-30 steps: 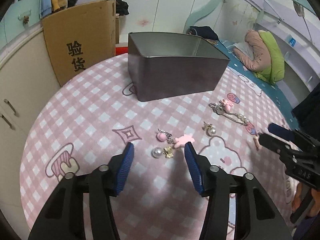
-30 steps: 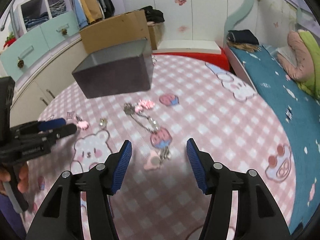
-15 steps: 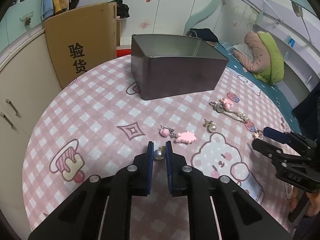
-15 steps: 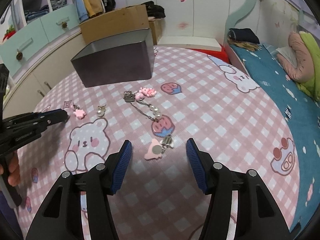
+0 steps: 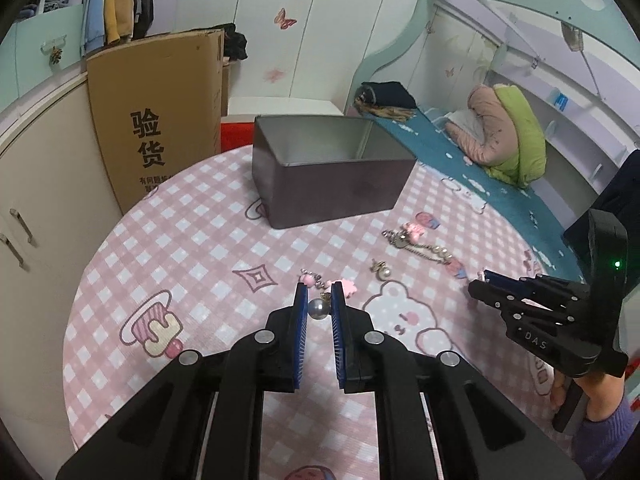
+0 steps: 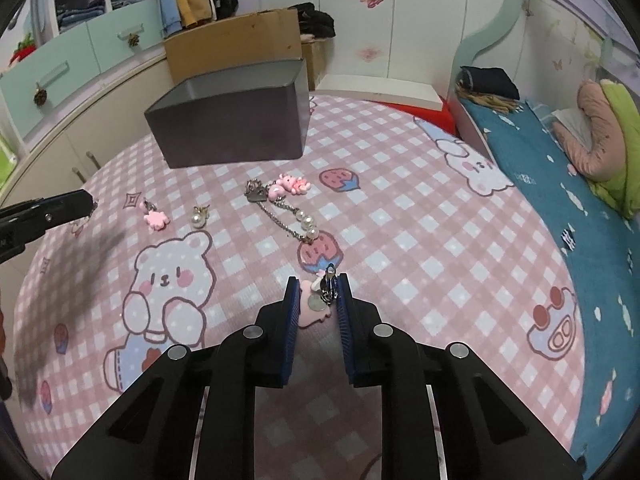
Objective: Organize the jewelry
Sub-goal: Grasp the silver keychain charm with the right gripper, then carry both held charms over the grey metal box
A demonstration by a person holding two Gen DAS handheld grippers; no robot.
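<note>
Both grippers, wide apart a second ago, are now clenching jewelry: the left gripper [image 5: 320, 307] is pinching a grey pearl earring [image 5: 318, 309], the right gripper [image 6: 318, 300] a pink charm with silver clip [image 6: 320, 304], both near the pink checked counter [image 5: 192, 240]. Carrying them to the open dark metal box [image 5: 332, 184] seems next. The brown cardboard panel [image 5: 160, 112] is reading "验货".

1 metal box [image 5: 332, 176], 2 pearl earrings [image 5: 319, 309], 2 pink charms [image 6: 157, 219], 1 pearl chain [image 6: 288, 216]
</note>
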